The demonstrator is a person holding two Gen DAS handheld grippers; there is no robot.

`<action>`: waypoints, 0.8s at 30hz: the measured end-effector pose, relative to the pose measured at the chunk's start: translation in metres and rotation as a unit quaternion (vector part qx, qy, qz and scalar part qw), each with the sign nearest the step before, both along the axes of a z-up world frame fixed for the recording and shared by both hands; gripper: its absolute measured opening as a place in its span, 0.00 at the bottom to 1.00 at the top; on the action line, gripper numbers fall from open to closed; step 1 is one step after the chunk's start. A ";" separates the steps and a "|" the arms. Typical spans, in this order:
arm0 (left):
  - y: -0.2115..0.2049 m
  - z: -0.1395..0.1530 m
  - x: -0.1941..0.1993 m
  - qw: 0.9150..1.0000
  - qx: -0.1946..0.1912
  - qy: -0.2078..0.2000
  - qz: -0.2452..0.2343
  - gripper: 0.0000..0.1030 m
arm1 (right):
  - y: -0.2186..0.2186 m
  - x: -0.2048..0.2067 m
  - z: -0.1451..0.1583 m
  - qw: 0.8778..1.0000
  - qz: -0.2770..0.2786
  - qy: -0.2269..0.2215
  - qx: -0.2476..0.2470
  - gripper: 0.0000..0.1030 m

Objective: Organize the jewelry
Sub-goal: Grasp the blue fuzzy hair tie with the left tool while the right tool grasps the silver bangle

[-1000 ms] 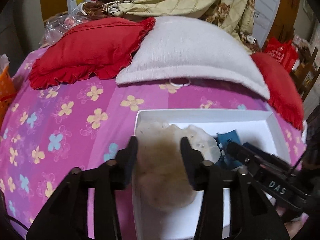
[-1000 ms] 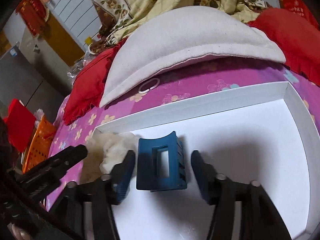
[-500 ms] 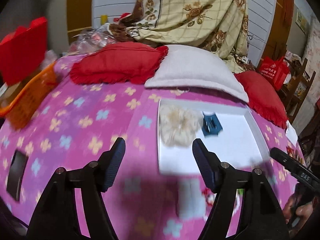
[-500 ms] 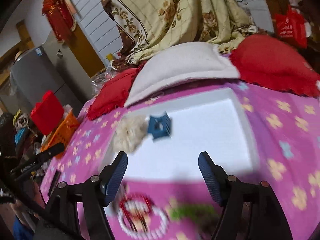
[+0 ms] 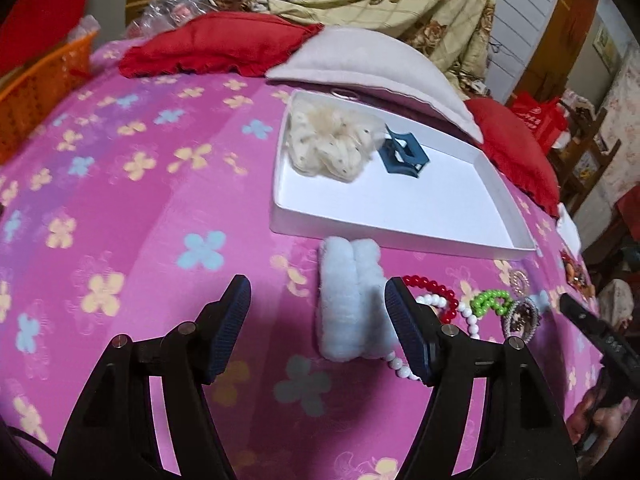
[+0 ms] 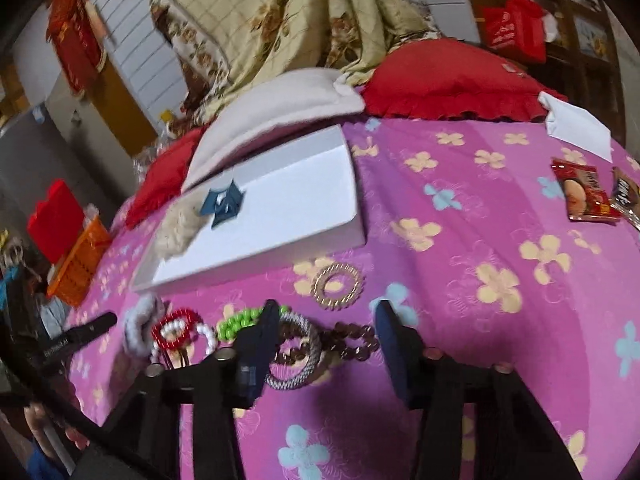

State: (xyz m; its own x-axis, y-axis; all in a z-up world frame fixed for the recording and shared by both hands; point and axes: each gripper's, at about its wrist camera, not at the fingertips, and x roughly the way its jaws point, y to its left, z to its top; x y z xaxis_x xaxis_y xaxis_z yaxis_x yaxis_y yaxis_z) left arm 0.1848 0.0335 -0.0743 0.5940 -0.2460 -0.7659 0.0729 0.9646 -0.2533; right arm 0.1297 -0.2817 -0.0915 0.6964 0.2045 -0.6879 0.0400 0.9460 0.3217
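On the bed's pink flowered sheet (image 5: 132, 208), both hand-held grippers hover with jaws apart over jewelry still outside the white tray (image 5: 400, 208).

Tray already holds a cream scrunchie (image 5: 332, 148) and blue claw clip (image 5: 404, 156). Left hand-held gripper (image 5: 318, 320) should centre over the pale blue fluffy scrunchie (image 5: 348, 304) before closing; right hand-held gripper (image 6: 326, 338) best pinches the silver woven ring (image 6: 296, 354) by its rim, clear of the brown beads (image 6: 356, 342). Snack packet (image 6: 584, 192) print is too blurred to read.
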 end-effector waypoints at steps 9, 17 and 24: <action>-0.002 -0.017 0.009 0.999 -0.024 0.018 -0.029 0.68 | 0.031 0.012 -0.022 0.997 0.038 0.024 -0.067 0.33; -0.017 -0.026 0.010 0.998 -0.011 0.026 -0.064 0.68 | 0.030 0.014 -0.026 0.997 0.039 0.026 -0.065 0.18; -0.023 -0.028 0.007 0.996 -0.009 0.031 -0.081 0.36 | 0.032 0.011 -0.023 0.997 0.038 0.018 -0.059 0.07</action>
